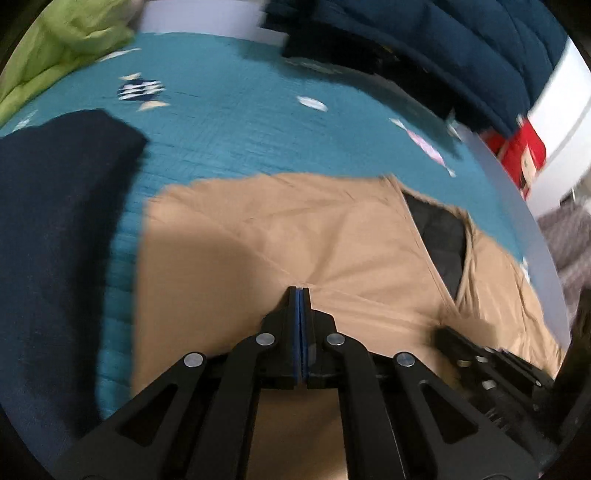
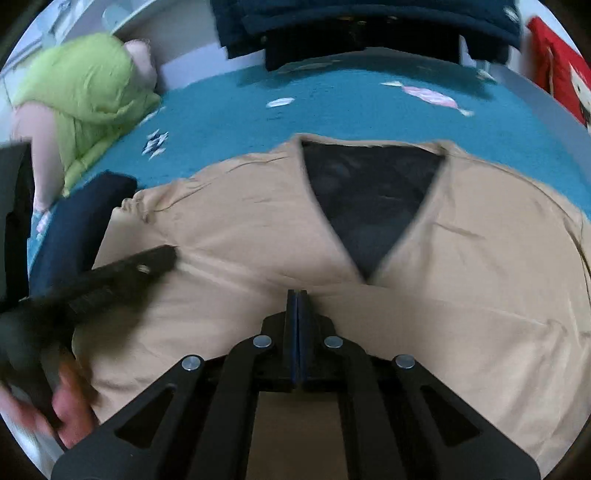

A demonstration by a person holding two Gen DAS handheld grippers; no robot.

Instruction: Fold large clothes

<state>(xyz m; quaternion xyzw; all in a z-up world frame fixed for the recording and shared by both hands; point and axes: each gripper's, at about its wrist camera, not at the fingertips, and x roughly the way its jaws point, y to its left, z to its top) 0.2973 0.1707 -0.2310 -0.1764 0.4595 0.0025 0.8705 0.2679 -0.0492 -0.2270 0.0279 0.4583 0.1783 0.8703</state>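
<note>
A tan V-neck garment (image 2: 461,266) with a dark inner lining (image 2: 369,199) lies spread on a teal bedspread (image 2: 369,107). It also shows in the left wrist view (image 1: 277,236). My left gripper (image 1: 299,290) is shut, its tips over the tan cloth on the garment's left side; it appears from the side in the right wrist view (image 2: 162,254). My right gripper (image 2: 297,293) is shut just below the point of the V-neck. Whether either gripper pinches cloth cannot be told. The right gripper shows at the lower right of the left wrist view (image 1: 447,334).
A folded dark navy garment (image 1: 55,229) lies left of the tan one. A green blanket (image 2: 81,99) is bunched at the far left. Dark blue clothing (image 2: 369,22) lies at the bed's far edge. A red item (image 1: 524,155) sits beyond the bed's right edge.
</note>
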